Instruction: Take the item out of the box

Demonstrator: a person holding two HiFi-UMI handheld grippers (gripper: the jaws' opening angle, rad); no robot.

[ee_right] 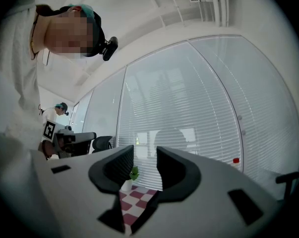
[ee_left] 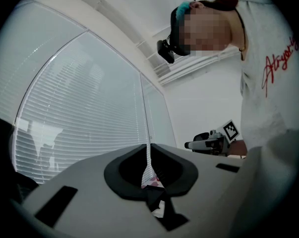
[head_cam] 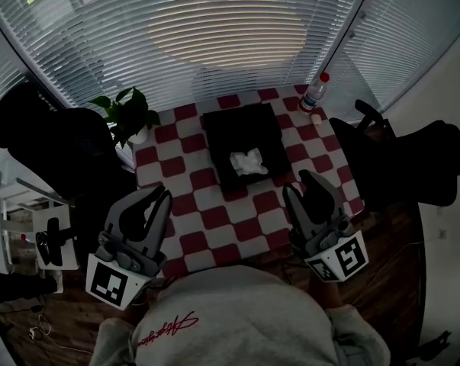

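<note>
While the white item lies in the box — crosswise, perhaps — left gripper closed, right gripper agape, both empty.

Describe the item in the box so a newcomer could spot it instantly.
On the red-and-white checked table, a black box sits at the centre. Inside it, toward the near right, lies a crumpled white item. It is the only pale thing in the dark box; the plant and bottle stand outside, at the table's edges.

Windows: slatted blinds drawn over curved glazing; dim daylight.
Table: red-and-white checked cloth.
Seating: black left chair; black right chair.
Floor: wooden floor.
</note>
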